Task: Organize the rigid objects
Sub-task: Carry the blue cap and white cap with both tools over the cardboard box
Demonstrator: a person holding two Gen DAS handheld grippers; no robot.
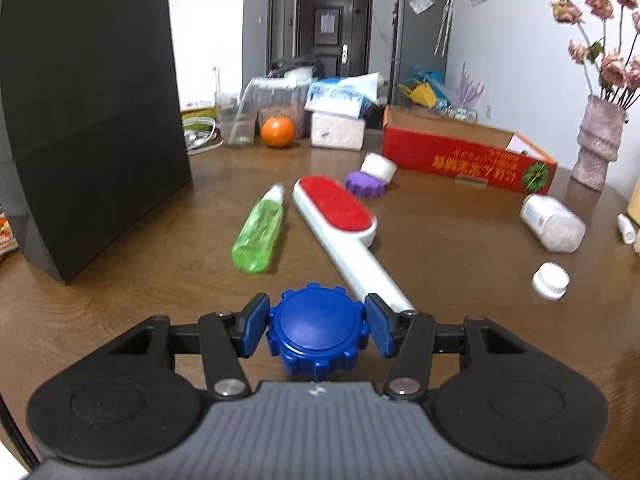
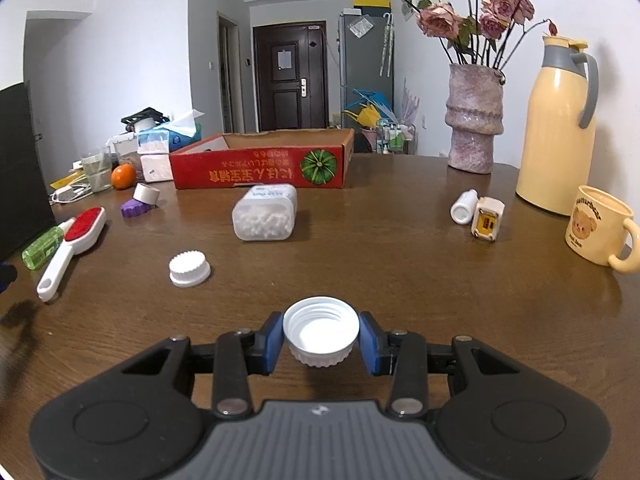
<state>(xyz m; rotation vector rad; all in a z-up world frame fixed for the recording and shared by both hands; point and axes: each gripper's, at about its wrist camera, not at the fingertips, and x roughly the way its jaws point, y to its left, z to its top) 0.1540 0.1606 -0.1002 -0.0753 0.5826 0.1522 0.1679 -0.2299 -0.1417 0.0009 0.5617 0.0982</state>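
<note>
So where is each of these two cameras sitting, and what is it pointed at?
Left wrist view: sits on the left gripper, looking along it across the brown table toward the far door; its jaws hold a blue cap.
Right wrist view: sits on the right gripper, facing the same way; its jaws hold a white cap, open side up.
Both show the red box, lint brush, green bottle and vase.

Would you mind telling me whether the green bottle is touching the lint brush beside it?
Apart. The left wrist view shows bare table between the green bottle and the lint brush along their whole length.
</note>
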